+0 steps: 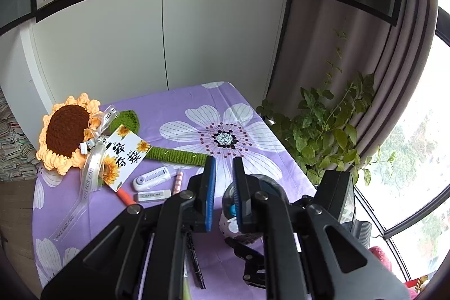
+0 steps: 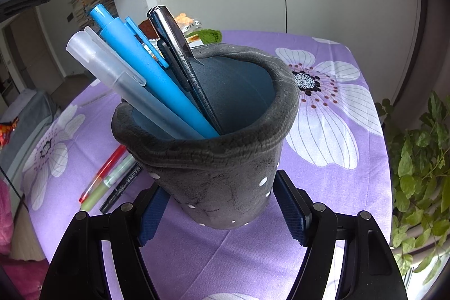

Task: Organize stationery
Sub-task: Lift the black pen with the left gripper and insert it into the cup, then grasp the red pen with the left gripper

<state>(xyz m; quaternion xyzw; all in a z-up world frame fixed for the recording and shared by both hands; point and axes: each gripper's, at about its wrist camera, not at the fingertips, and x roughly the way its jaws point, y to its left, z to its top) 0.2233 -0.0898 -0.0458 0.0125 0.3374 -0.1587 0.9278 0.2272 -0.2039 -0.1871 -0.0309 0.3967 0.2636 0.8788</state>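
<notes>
A grey plush pen holder point(image 2: 219, 173) stands on the purple flowered tablecloth point(image 2: 323, 201), and my right gripper point(image 2: 222, 196) is shut on its base, one blue pad on each side. It holds a frosted white pen point(image 2: 112, 69), a blue pen point(image 2: 146, 66) and a dark utility knife point(image 2: 180, 52). My left gripper point(image 1: 224, 163) hovers above and just left of the holder point(image 1: 264, 187), its blue pads nearly together with nothing between them. A black marker point(image 1: 195, 260) lies under it. A red pen point(image 2: 104, 170), a green pen point(image 2: 112, 182) and the marker point(image 2: 121, 190) lie left of the holder.
A correction tape point(image 1: 153, 179), white eraser point(image 1: 152, 196), pink striped stick point(image 1: 178, 182) and orange pen point(image 1: 126, 197) lie at mid-table. A crochet sunflower point(image 1: 67, 131) with a card point(image 1: 123, 156) fills the far left. A potted plant point(image 1: 323, 131) stands beyond the right table edge.
</notes>
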